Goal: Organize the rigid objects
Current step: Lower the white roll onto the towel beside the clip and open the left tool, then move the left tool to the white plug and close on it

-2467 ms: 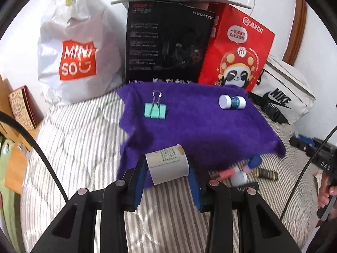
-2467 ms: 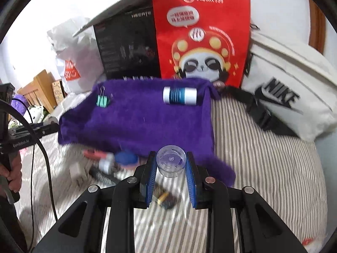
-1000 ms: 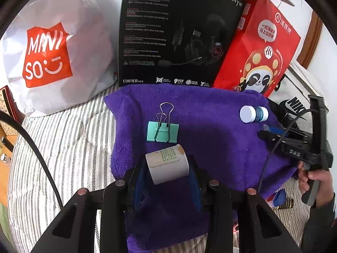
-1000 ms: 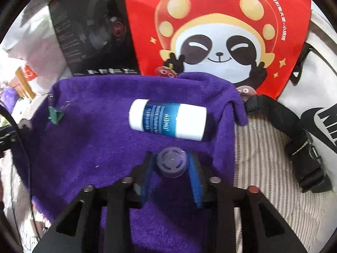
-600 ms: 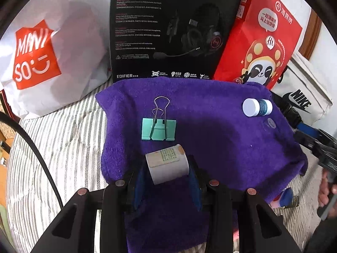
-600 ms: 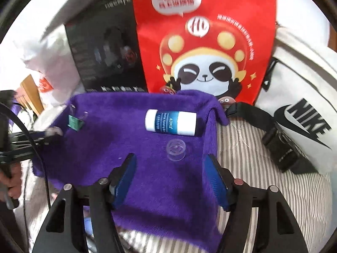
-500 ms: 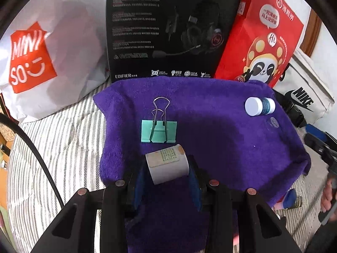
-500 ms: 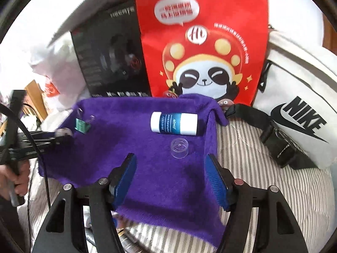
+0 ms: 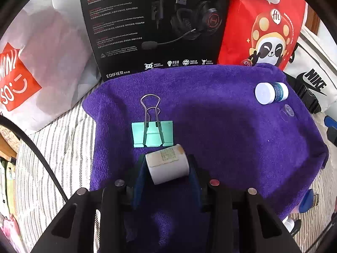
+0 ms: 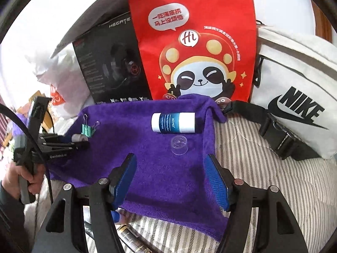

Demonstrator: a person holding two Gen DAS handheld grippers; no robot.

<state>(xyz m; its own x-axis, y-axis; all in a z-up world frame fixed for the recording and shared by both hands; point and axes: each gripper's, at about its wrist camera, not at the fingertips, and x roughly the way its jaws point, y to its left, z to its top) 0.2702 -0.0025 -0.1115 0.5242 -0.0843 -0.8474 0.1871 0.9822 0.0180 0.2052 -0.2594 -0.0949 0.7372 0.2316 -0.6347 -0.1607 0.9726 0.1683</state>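
A purple towel (image 9: 221, 137) lies spread on the striped bed. On it rest a teal binder clip (image 9: 152, 133), a blue-and-white bottle (image 9: 270, 92) on its side, and a clear cap (image 9: 286, 112). My left gripper (image 9: 166, 168) is shut on a white labelled cylinder (image 9: 167, 164), low over the towel just behind the clip. In the right wrist view my right gripper (image 10: 170, 168) stands open with nothing between its fingers. There the clear cap (image 10: 179, 145) sits just ahead of it, in front of the bottle (image 10: 172, 123).
A black headset box (image 9: 155, 25), a red panda bag (image 10: 193, 42), a white Nike bag (image 10: 294, 84) and a Miniso bag (image 9: 42, 63) stand behind the towel. Small items (image 10: 126, 232) lie off its near edge. A hand (image 10: 19, 175) holds the left gripper.
My right gripper let go of the clear cap, opened wide and drew back; the cap stays on the towel. My left gripper carried the white cylinder closer to the binder clip.
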